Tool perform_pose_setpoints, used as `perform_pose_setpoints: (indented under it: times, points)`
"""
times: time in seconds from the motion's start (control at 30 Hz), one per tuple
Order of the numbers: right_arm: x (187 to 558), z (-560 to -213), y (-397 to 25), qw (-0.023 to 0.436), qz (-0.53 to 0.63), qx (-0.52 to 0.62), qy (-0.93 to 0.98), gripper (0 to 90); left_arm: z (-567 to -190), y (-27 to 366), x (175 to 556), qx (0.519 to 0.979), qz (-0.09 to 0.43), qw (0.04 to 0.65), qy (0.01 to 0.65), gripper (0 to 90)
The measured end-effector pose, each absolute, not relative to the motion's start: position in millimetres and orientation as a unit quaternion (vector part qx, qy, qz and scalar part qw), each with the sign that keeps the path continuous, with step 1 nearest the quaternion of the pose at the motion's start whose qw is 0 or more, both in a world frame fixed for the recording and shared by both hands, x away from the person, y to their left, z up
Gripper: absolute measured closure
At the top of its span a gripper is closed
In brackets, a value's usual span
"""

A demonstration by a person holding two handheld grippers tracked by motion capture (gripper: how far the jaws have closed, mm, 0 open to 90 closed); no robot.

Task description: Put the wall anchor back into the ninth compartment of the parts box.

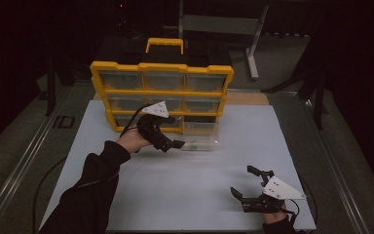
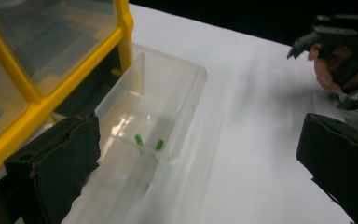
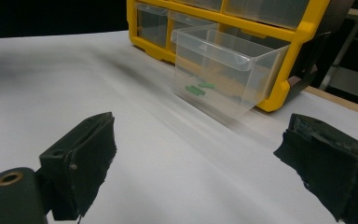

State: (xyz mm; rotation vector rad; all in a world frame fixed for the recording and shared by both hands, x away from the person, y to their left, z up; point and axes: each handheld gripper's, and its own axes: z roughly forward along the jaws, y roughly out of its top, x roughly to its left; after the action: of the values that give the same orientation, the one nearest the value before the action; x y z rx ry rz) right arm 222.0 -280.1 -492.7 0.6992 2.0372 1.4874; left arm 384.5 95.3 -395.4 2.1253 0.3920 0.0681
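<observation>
Wide-spread left fingers [image 2: 51,168] flank the clear drawer [image 2: 163,93]; right fingers [image 3: 81,154] wide too.

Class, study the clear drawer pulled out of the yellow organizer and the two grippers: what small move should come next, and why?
Probably ease the left gripper forward to close on the clear drawer's front wall. Its jaws stand open right at the drawer, which is partly out of the yellow organizer with green pieces inside; the right gripper rests open, far off.

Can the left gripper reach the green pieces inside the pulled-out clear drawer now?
Probably yes: the left gripper is open at the clear drawer, whose top is open above the green pieces.
</observation>
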Motion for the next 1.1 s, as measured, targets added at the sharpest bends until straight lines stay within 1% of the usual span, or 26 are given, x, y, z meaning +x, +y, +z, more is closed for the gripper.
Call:
perform_pose_setpoints:
  times: [0.47, 0.73, 0.87, 1.1]
  points:
    - [221.7, -492.7, -279.2, 0.259, 0.547, 0.26, 0.752, 9.1, -399.4, 133.5, 345.8, 0.859, 0.031, 0.488, 0.154, 0.1]
    - [221.4, -492.3, -279.1, 0.258, 0.548, 0.26, 0.752, 9.1, -407.1, 148.2, 323.8, 0.863, 0.036, 0.48, 0.151, 0.1]
    - [221.3, -492.3, -279.3, 0.258, 0.548, 0.26, 0.752, 9.1, -414.8, 163.8, 309.6, 0.865, 0.038, 0.475, 0.156, 0.1]
    - [221.4, -492.4, -279.1, 0.258, 0.548, 0.259, 0.752, 9.1, -422.1, 188.7, 288.1, 0.856, 0.043, 0.487, 0.171, 0.1]
